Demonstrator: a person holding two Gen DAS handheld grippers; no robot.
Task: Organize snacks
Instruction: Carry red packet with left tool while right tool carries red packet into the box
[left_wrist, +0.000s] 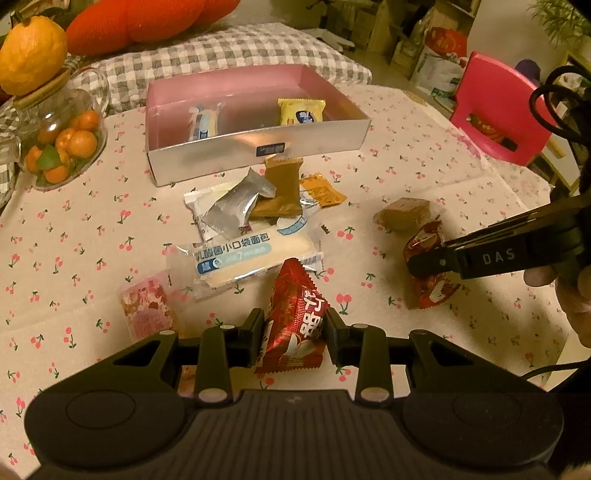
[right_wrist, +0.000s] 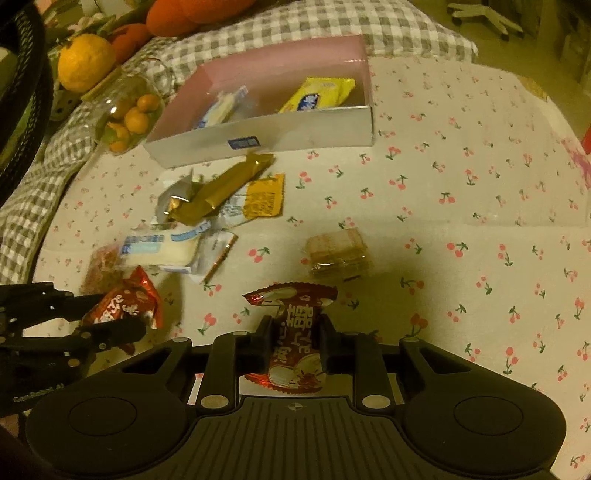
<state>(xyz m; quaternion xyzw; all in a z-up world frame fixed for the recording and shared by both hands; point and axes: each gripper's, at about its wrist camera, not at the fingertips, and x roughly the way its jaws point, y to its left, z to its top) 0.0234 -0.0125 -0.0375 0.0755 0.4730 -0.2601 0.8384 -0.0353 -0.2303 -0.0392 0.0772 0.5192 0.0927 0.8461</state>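
Note:
My left gripper (left_wrist: 294, 328) is shut on a red snack packet (left_wrist: 295, 317) held just above the cherry-print tablecloth. My right gripper (right_wrist: 293, 338) is shut on a second red snack packet (right_wrist: 295, 332); it shows from the side in the left wrist view (left_wrist: 430, 273). The left gripper and its packet (right_wrist: 123, 304) show at the left of the right wrist view. An open silver box (left_wrist: 258, 155) with a pink inside holds a yellow packet (left_wrist: 301, 110) and a white-blue packet (left_wrist: 203, 122). A pile of snacks (left_wrist: 255, 218) lies in front of the box.
A clear-wrapped brown cake (left_wrist: 406, 212) lies right of the pile, a pink packet (left_wrist: 147, 308) to its left. A glass jar of small oranges (left_wrist: 62, 147) stands at the left. A pink chair (left_wrist: 498, 110) is at the table's far right edge.

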